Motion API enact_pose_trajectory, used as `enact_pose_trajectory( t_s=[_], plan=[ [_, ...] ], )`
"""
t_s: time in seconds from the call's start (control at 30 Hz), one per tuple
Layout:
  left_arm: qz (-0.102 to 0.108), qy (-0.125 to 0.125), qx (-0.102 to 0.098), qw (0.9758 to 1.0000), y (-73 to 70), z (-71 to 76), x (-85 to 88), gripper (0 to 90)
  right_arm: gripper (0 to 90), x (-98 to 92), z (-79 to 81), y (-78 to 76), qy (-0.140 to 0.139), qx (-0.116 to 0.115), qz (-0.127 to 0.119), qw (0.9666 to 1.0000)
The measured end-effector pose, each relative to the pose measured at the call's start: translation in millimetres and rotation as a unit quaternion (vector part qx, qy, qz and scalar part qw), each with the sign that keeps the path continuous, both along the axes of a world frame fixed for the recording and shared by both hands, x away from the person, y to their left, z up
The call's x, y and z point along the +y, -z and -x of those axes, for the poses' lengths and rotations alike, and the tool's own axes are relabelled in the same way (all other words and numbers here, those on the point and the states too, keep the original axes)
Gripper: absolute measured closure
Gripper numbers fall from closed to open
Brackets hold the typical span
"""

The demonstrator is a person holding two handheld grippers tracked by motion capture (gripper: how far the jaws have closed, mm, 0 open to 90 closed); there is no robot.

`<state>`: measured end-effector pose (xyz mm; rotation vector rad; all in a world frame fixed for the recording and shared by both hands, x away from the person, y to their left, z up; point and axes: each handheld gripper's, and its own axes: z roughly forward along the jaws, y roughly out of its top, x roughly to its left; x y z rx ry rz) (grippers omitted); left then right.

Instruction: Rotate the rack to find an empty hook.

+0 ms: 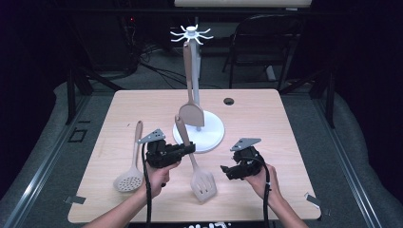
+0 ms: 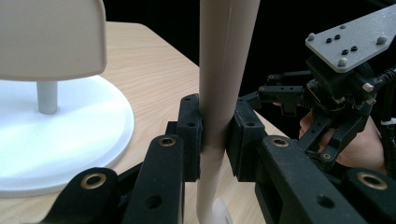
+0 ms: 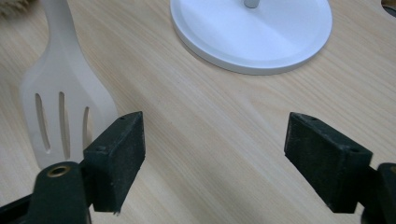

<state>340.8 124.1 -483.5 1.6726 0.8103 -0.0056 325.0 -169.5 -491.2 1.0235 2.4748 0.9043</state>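
Beige plastic or silicone is what the slotted spatula [image 1: 196, 164] appears to be made of; it is seen at the centre of the high view, its handle gripped by the left gripper [image 1: 186, 149] and its slotted blade resting low on the pale wooden table [image 1: 266, 118], just in front of the white round base of the utensil stand [image 1: 209, 133]. In the left gripper view the handle [image 2: 223, 84] is seen clamped between both black jaws, running upright through the middle of the frame. The right gripper [image 1: 227, 170] is held at the lower right of the high view with its jaws spread wide apart and nothing between them; in the right gripper view the spatula blade [image 3: 60, 116] lies at the left of the frame, beside the left jaw.

The spatula is judged to be light and fairly stiff in the handle, with a thinner blade that may flex. The smooth, rounded handle could slip or swivel in the jaws, so a hold about mid-handle, as is taken now, is judged sound.

A solid turner [image 1: 191, 111] is seen hanging on the stand, and a round skimmer [image 1: 130, 176] lies at the lower left of the table.

No brand, label or readable writing can be made out.
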Motion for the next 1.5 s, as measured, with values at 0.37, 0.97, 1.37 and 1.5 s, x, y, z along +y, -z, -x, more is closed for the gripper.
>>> enact_pose_trajectory(
  t_s=[0.37, 0.97, 1.37, 1.5],
  plan=[
    [-0.004, 0.005, -0.02, 0.9998, -10.9, -4.0, -0.9, 77.1, 7.7, -9.6, 2.3, 8.6, 0.009, 0.019, 0.006, 0.9998],
    [-0.033, 0.018, -0.042, 0.9984, -30.8, -14.5, -11.7, 77.0, 2.9, -31.7, 9.5, 20.7, 0.026, 0.031, 0.006, 0.9992],
    [-0.045, 0.029, -0.056, 0.997, -45.6, -21.2, -19.1, 77.0, 2.3, -31.8, 10.9, 16.1, 0.029, 0.028, 0.021, 0.9989],
    [-0.05, 0.036, -0.065, 0.996, -53.0, -23.0, -22.2, 77.0, 1.2, -30.6, 10.8, 16.8, 0.027, 0.031, 0.026, 0.9988]
  ],
)
